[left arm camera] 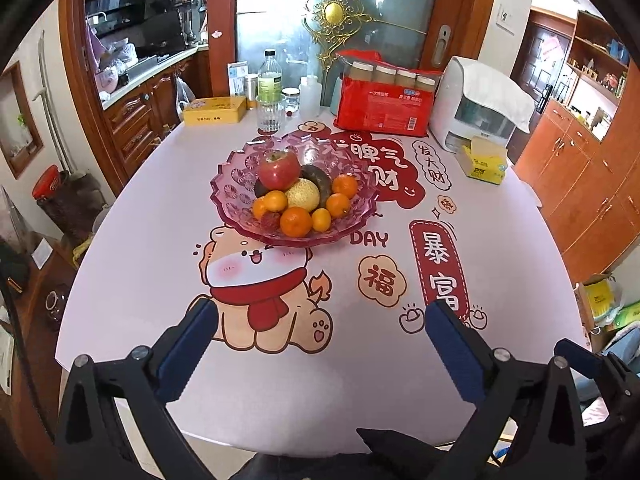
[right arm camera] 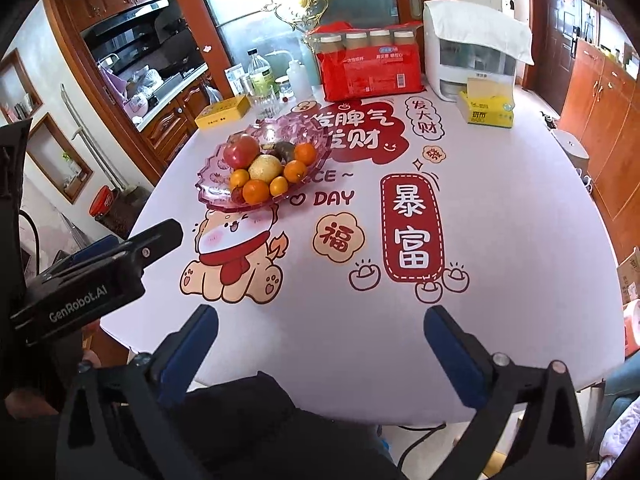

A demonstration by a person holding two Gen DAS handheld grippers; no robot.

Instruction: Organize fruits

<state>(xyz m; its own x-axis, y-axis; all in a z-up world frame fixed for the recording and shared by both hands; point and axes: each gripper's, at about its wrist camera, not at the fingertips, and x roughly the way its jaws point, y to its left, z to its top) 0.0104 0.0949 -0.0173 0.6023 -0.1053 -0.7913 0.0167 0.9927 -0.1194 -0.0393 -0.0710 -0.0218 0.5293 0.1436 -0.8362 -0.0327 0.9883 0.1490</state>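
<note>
A pink glass fruit bowl [left arm camera: 232,184] stands mid-table, also in the right wrist view [right arm camera: 212,176]. It holds a red apple [left arm camera: 279,169], a pale yellow pear [left arm camera: 303,196], a dark fruit [left arm camera: 316,176], a small red fruit [left arm camera: 270,221] and several oranges [left arm camera: 296,222]. My left gripper [left arm camera: 320,322] is open and empty above the table's near edge, well short of the bowl. My right gripper [right arm camera: 320,324] is open and empty, also near the front edge. The left gripper's body [right arm camera: 100,272] shows at the left of the right wrist view.
At the table's back stand a yellow box [left arm camera: 214,110], a drinking glass [left arm camera: 271,114], bottles [left arm camera: 270,76], a red pack of jars [left arm camera: 384,100], a white appliance [left arm camera: 476,108] and a yellow tissue pack [left arm camera: 482,160]. Cabinets [left arm camera: 580,184] stand to the right.
</note>
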